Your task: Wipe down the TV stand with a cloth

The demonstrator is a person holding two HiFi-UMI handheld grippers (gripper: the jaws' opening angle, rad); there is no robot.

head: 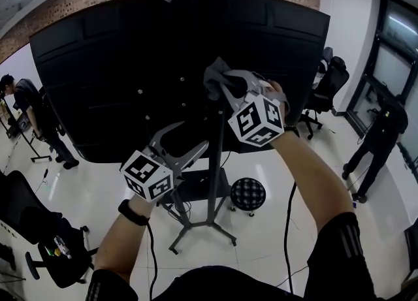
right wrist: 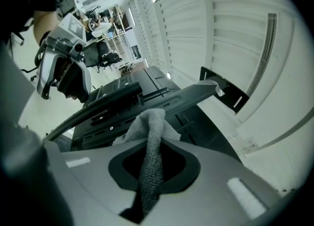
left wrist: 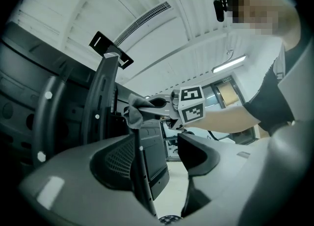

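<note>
The TV stand's upright pole point(head: 213, 175) holds a big black TV back point(head: 130, 64) in the head view, with a small shelf point(head: 199, 185) low on the pole. My right gripper point(head: 220, 82) is raised at the top of the pole and shut on a grey cloth point(head: 214, 73). In the right gripper view the cloth point(right wrist: 149, 156) hangs pinched between the jaws, against the mount bracket. My left gripper point(head: 189, 138) is lower and to the left of the pole, open and holding nothing. In the left gripper view the pole point(left wrist: 142, 171) shows between its spread jaws, beyond them.
A round patterned stool point(head: 248, 194) stands by the stand's splayed feet point(head: 196, 231). Cables point(head: 286, 228) trail over the white floor. Office chairs point(head: 326, 91) stand at the back right and a black chair point(head: 39, 228) at the near left. A person stands at each side point(head: 32, 110) point(head: 382, 136).
</note>
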